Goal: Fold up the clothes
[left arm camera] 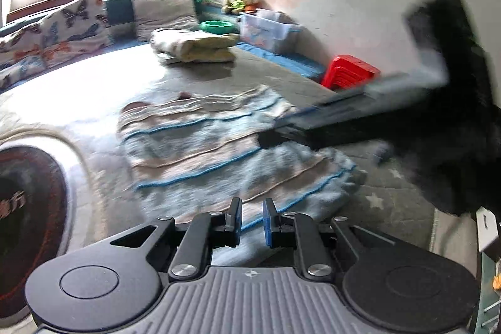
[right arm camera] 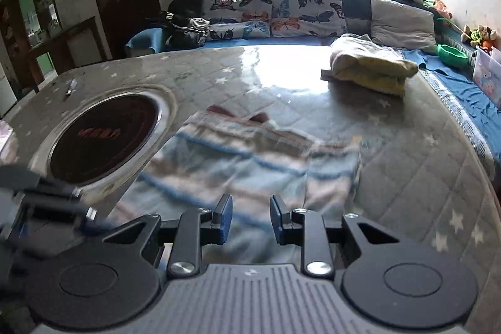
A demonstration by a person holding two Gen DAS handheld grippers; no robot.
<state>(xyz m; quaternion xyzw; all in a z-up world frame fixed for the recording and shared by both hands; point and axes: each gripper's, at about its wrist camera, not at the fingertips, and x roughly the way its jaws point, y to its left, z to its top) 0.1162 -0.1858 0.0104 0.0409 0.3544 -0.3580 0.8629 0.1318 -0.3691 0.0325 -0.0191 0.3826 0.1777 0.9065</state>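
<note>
A light-blue and beige striped garment (left arm camera: 219, 152) lies flattened on the quilted table cover (left arm camera: 281, 74), with a fold along its right side (right arm camera: 332, 177). My left gripper (left arm camera: 252, 213) hovers just above the garment's near edge. Its blue pads (left arm camera: 238, 215) stand a narrow gap apart with nothing between them. My right gripper (right arm camera: 250, 208) is also over the near part of the garment (right arm camera: 250, 158), its jaws apart and empty. In the left wrist view the right gripper (left arm camera: 272, 133) shows as a dark blur over the garment's right edge. The left gripper (right arm camera: 87, 216) appears blurred at lower left in the right wrist view.
A round dark hotplate (right arm camera: 106, 136) is set into the table left of the garment. A folded cream and yellow pile (right arm camera: 369, 68) lies at the far side. A red stool (left arm camera: 347, 71), a clear plastic box (left arm camera: 269, 30) and a green bowl (left arm camera: 217, 26) stand beyond the table's edge. A pen (right arm camera: 70, 88) lies at far left.
</note>
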